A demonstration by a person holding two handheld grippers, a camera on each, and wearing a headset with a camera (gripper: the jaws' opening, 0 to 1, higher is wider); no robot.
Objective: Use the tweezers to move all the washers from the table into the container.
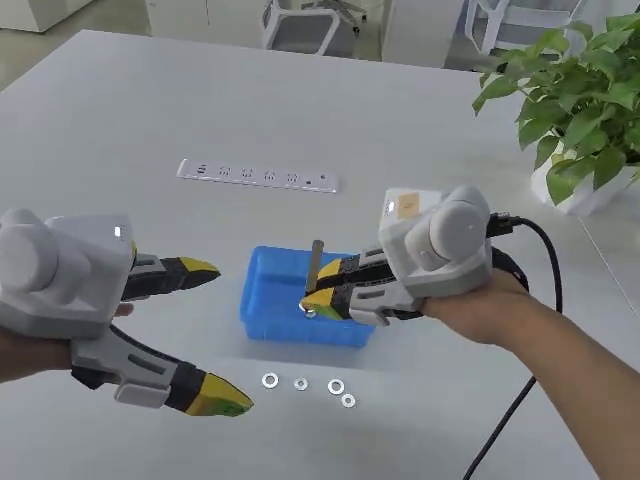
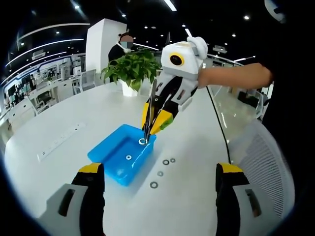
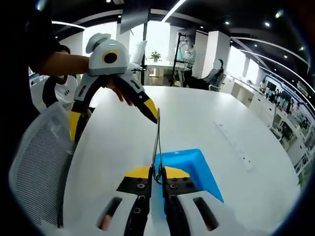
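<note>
The right gripper (image 1: 322,287) is sitting over the blue rectangular plastic container (image 1: 270,300). The thin metal tweezers (image 2: 149,110) pinched in it are pointing down, their tips carrying a small silver washer (image 2: 142,141) just above the container's rim. Another washer (image 2: 128,158) is lying on the container's floor. Four loose washers (image 1: 301,383) are lying in a row on the white table (image 1: 120,120), just in front of the container. The person's right hand (image 1: 468,312) is reaching in from the right with the forearm angled across the table. The right gripper's jaws are clamping tight on the tweezers. The left gripper (image 1: 210,335) is hovering left of the container, jaws spread wide and gripping nothing.
</note>
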